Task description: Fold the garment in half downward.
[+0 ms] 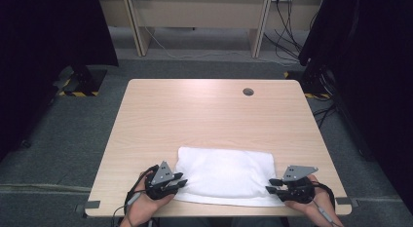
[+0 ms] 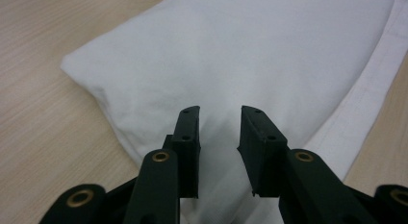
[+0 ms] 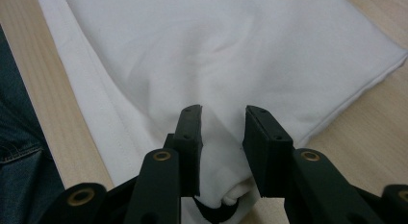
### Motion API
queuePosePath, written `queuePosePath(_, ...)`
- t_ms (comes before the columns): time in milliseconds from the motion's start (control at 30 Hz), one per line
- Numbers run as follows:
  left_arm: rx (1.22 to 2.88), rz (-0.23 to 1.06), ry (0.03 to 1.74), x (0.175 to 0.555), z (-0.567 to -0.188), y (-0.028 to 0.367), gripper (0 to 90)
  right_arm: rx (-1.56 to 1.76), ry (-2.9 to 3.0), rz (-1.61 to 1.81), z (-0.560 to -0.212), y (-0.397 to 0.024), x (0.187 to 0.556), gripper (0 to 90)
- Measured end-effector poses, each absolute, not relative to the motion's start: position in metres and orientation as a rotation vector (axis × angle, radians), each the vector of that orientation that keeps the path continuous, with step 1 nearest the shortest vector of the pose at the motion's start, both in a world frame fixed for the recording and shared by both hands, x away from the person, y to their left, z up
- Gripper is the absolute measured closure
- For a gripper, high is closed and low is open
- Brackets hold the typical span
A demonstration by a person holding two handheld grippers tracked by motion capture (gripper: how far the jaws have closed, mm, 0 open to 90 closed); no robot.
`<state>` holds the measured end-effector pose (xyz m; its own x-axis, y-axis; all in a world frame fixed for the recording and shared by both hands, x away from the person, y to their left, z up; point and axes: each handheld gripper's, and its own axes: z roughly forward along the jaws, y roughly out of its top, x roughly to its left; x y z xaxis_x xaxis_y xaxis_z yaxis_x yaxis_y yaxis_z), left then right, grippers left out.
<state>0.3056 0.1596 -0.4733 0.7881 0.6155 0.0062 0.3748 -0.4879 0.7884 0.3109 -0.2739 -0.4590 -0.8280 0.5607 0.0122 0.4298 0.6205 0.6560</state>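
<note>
A white folded cloth (image 1: 224,176) lies flat near the table's front edge. My left gripper (image 1: 181,182) rests at its left end, jaws pointing right over the cloth's edge. In the left gripper view the jaws (image 2: 220,111) stand a little apart over the cloth (image 2: 240,51), gripping nothing. My right gripper (image 1: 270,184) sits at the cloth's right end, pointing left. In the right gripper view its jaws (image 3: 223,110) are a little apart, and a bunched bit of cloth (image 3: 216,41) rises between them without being squeezed.
The light wooden table (image 1: 204,110) has a round cable hole (image 1: 248,92) at the back right. A lower layer of the cloth sticks out as a hemmed strip (image 2: 365,104) along the front. A person's jeans (image 3: 19,171) show below the table edge.
</note>
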Motion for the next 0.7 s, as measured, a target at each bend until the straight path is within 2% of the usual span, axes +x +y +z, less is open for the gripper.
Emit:
queuePosePath(400,2.165,0.354,0.740,0.304,-0.478,0.156,68.7,0.834,2.639,0.997,-0.462,-0.273,0.304,65.9)
queuePosePath(700,2.192,0.359,0.763,0.322,-0.475,0.154,68.2,0.891,2.612,1.018,-0.464,-0.273,0.320,65.2)
